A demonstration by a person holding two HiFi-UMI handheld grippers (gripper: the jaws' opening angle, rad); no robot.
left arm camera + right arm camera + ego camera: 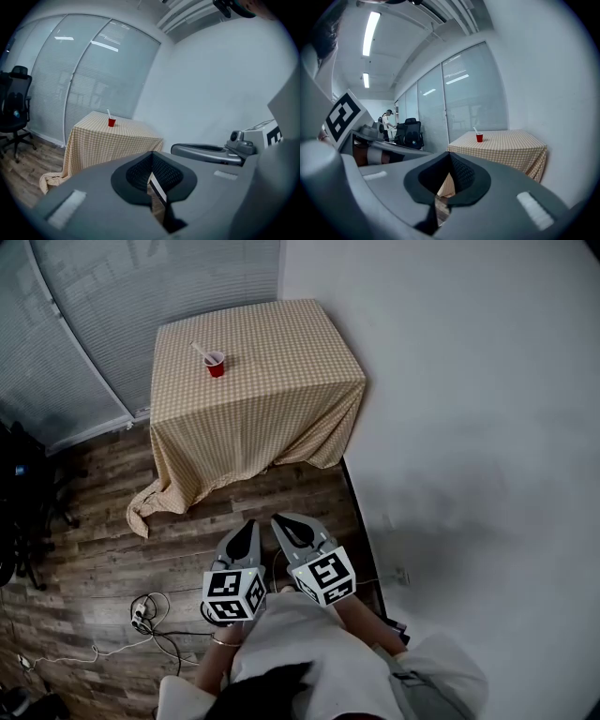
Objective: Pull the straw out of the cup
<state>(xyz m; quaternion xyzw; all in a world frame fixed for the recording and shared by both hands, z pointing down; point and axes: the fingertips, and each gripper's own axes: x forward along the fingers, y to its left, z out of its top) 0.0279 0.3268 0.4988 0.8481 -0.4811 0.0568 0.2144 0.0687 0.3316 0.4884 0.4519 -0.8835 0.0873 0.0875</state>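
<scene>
I hold my left gripper and right gripper side by side at the lower centre of the head view, each with its jaws together on nothing. The red cup, white straw leaning in it, stands upper left on the checked tablecloth, well apart from both.

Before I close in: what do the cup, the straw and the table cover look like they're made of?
The cup: likely thin plastic, red, smooth; too small to be sure. The straw: pale, stiff and straight, probably plastic. The table cover: woven cloth, matte tan check, hanging in soft folds and pooling on the floor.
</scene>
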